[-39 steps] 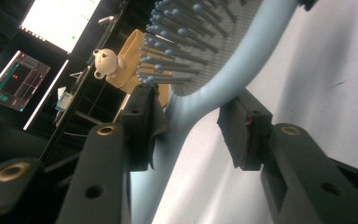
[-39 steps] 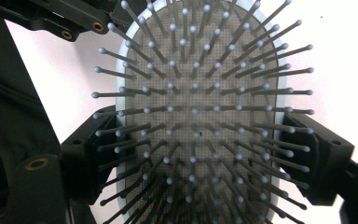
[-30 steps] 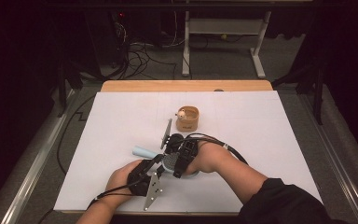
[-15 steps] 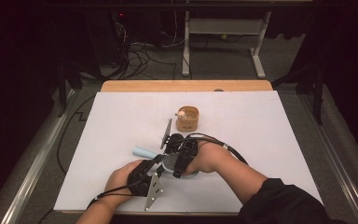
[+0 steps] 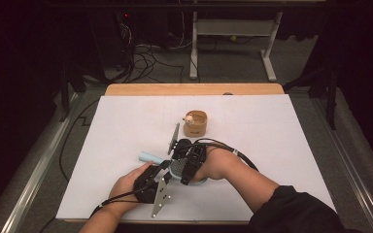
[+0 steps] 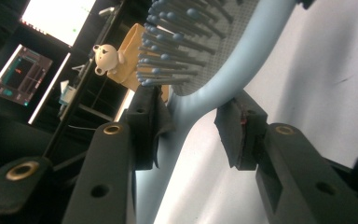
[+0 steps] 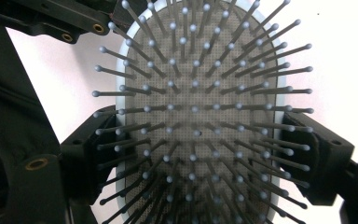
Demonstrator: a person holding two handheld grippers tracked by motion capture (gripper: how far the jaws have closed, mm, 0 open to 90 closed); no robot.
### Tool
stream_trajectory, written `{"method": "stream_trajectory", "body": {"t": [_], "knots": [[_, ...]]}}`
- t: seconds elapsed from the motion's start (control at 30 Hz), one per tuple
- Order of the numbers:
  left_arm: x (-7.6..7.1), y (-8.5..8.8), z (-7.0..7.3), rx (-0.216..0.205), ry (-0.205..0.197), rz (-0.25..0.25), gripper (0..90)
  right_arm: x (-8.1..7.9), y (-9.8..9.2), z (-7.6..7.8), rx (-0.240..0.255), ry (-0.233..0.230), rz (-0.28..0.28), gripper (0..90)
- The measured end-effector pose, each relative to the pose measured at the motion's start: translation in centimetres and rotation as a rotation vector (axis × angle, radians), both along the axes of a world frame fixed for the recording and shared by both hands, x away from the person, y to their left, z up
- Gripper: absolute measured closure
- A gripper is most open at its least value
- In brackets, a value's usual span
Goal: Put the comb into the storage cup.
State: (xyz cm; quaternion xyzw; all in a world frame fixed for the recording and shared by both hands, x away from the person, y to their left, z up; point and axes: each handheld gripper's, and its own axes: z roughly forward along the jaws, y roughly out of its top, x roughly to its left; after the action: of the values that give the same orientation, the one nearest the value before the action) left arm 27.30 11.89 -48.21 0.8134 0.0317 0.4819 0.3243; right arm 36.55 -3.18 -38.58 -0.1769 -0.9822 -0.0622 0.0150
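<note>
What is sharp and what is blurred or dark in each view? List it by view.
High view: the white table is evenly lit, the room behind dark. Left gripper view: the hairbrush neck and the jaws are fairly sharp; the bear figure is softer, and the screens behind glare. Right gripper view: mid-pad bristles are crisp, while the nearest bristle tips and jaws blur.

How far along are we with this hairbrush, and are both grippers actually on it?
Done: the right gripper clamps the light blue hairbrush across its head, bristles toward its camera. In hand: the left gripper straddles the brush's neck; one pad looks to touch, the other stands off, so it is no firm grip yet. Left: probably closing there and carrying the brush on, perhaps to the wooden cup with its bear figure.
</note>
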Motion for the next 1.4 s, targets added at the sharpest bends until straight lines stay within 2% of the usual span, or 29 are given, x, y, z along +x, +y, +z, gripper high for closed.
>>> {"method": "stream_trajectory", "body": {"t": [0.07, 0.17, 0.3, 0.6, 0.87, 1.17, 1.33, 1.4], "knots": [[0.0, -0.1, 0.0, 0.005, -0.005, 0.000, 60.3, 0.0, 0.0, 0.0, -0.003, -0.003, 0.001, 20.7], [-0.2, -0.1, -0.2, 0.037, -0.038, 0.007, 61.3, 0.0, 0.0, 0.0, -0.005, -0.006, 0.007, 20.7], [-0.3, -0.2, -0.4, 0.055, -0.044, -0.001, 63.6, 0.0, 0.0, -0.1, -0.010, -0.004, 0.008, 20.7], [-0.4, -0.3, -0.9, 0.130, -0.081, -0.002, 70.3, 0.2, -0.1, 0.0, -0.009, 0.025, 0.002, 20.5], [-0.4, -0.3, -1.0, 0.139, -0.096, 0.007, 74.5, 0.3, -0.2, 0.4, 0.014, 0.030, -0.017, 20.3], [-0.4, -0.4, -1.1, 0.128, -0.104, 0.016, 75.7, 0.5, -0.3, 0.7, 0.031, 0.031, -0.015, 20.0], [-0.4, -0.3, -0.9, 0.127, -0.114, 0.025, 77.1, 0.5, -0.3, 0.9, 0.038, 0.015, -0.008, 19.3], [-0.3, -0.3, -0.9, 0.121, -0.118, 0.024, 77.5, 0.4, -0.2, 0.7, 0.042, -0.004, 0.002, 19.5]]}}
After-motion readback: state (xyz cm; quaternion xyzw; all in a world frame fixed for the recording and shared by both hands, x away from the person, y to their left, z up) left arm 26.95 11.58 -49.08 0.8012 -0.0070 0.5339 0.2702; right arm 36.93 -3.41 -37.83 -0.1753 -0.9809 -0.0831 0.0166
